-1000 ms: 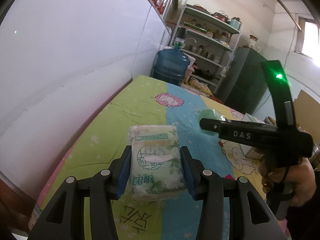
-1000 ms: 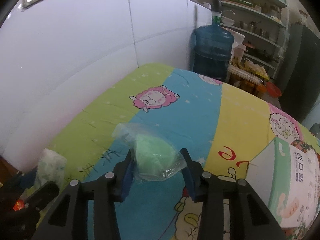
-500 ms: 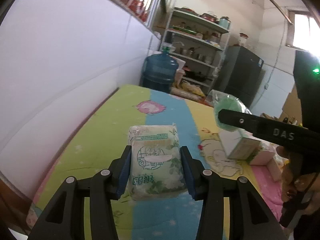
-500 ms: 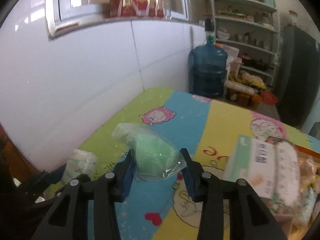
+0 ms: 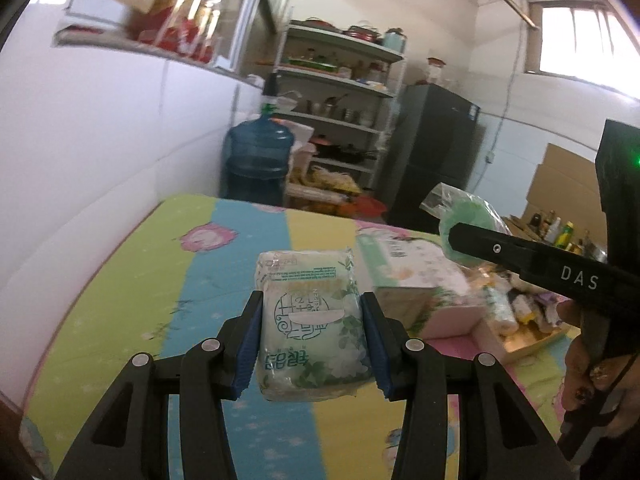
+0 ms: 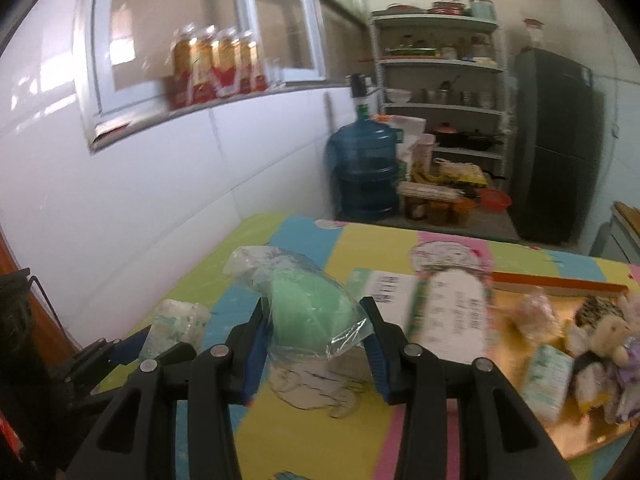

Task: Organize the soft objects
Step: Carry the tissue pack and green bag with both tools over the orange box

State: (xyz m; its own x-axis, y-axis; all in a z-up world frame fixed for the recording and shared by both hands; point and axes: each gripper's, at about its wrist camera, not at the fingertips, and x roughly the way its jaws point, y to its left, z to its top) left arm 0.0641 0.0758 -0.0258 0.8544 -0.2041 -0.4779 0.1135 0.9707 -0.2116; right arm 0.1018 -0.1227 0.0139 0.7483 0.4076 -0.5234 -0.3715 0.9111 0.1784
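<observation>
My left gripper (image 5: 310, 342) is shut on a soft white-and-green tissue pack (image 5: 310, 320), held above the cartoon-print table cover (image 5: 132, 300). My right gripper (image 6: 314, 346) is shut on a green sponge in a clear plastic bag (image 6: 308, 316), also lifted off the table. In the left wrist view the right gripper (image 5: 456, 236) and its bagged sponge (image 5: 466, 210) hang at the right, with a hand (image 5: 592, 364) on the handle. From the right wrist camera, the left gripper (image 6: 132, 344) and its tissue pack (image 6: 176, 324) show low at the left.
A tissue box (image 6: 444, 312) lies on the table ahead. Beyond it a wooden tray (image 6: 560, 286) holds plush toys (image 6: 604, 332) and small packs (image 6: 548, 376). A blue water jug (image 6: 364, 172), shelves (image 6: 440, 64) and a dark fridge (image 6: 556, 148) stand past the table's far end. A white wall runs along the left.
Both grippers have risen and swung toward the right with their loads still gripped. The tissue box and the tray of plush toys have come into view.
</observation>
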